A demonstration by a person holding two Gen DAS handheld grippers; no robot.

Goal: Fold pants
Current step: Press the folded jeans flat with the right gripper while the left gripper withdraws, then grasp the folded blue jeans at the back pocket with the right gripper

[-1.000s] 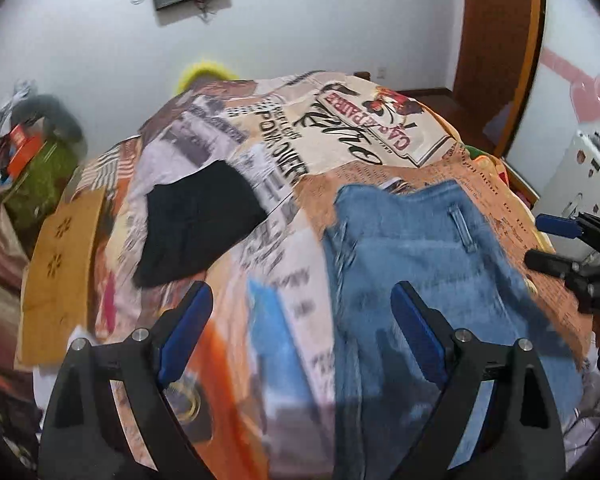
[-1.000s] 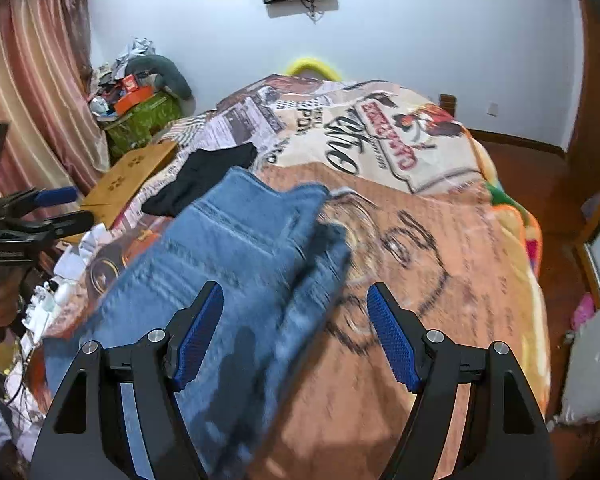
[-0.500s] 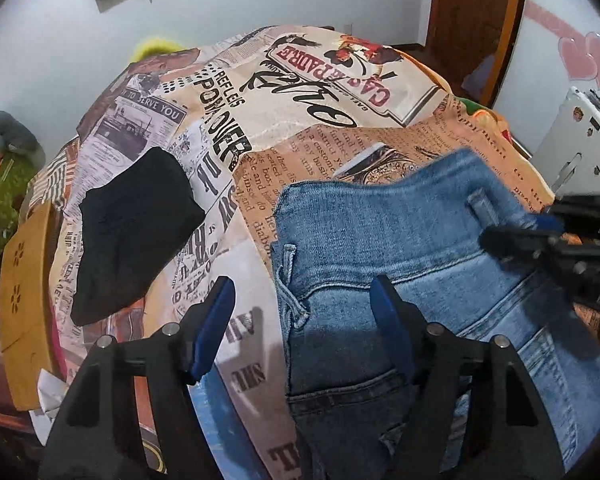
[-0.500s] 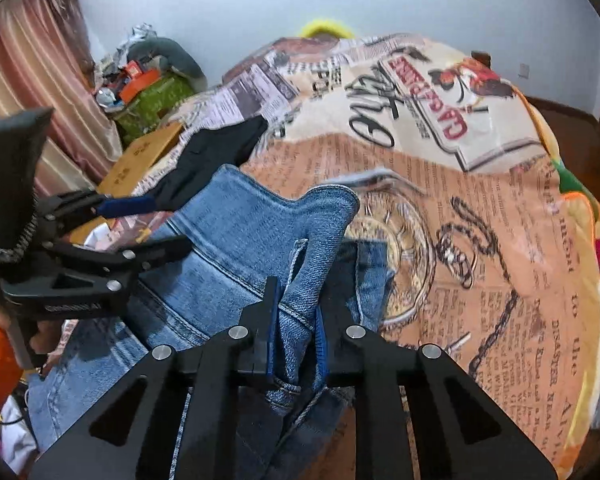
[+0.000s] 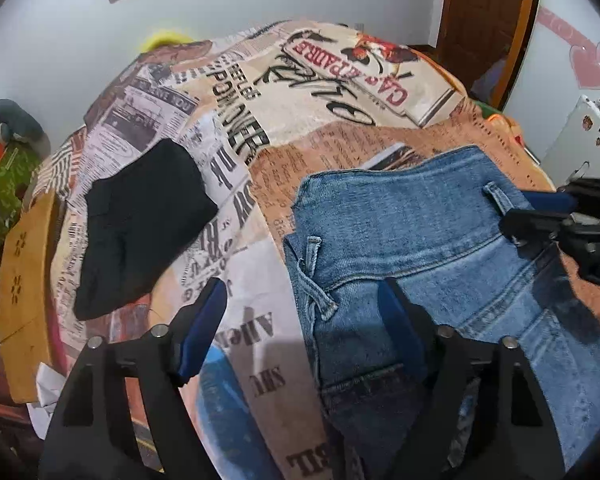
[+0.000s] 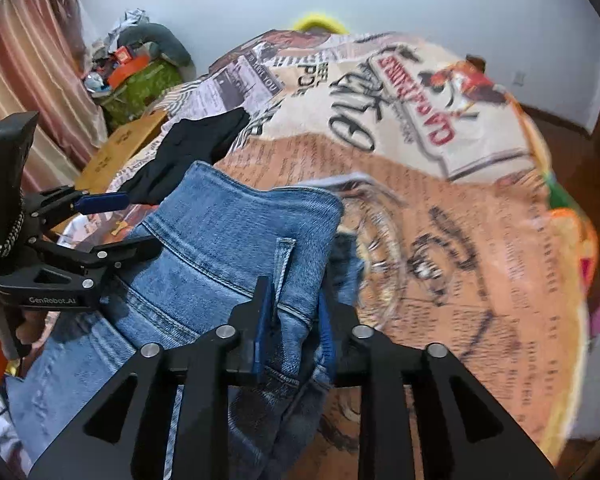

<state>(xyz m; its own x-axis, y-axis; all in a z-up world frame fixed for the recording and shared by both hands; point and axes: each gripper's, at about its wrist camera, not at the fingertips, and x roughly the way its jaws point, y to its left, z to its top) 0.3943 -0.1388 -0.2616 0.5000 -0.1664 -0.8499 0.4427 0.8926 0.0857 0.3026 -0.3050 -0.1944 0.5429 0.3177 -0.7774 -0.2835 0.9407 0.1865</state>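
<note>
Blue denim pants (image 5: 412, 248) lie on the bed with the waistband toward the far side. My left gripper (image 5: 304, 312) is open, its fingers on either side of the waistband's left corner and belt loop. My right gripper (image 6: 294, 312) is shut on the right side of the waistband of the pants (image 6: 236, 240), near a belt loop. It also shows in the left wrist view (image 5: 540, 216) at the right edge. The left gripper shows in the right wrist view (image 6: 112, 224), open, over the pants' left edge.
A black folded garment (image 5: 140, 224) lies on the newspaper-print bedspread (image 5: 340, 92) left of the pants. A cardboard box (image 5: 24, 288) stands at the bed's left edge. Clutter (image 6: 140, 68) and a curtain are at the far left, a wooden door (image 5: 488, 20) at the far right.
My right gripper closed on the waistband between one second and half a second ago and holds it still. My left gripper has come down over the waistband's left corner and stays open.
</note>
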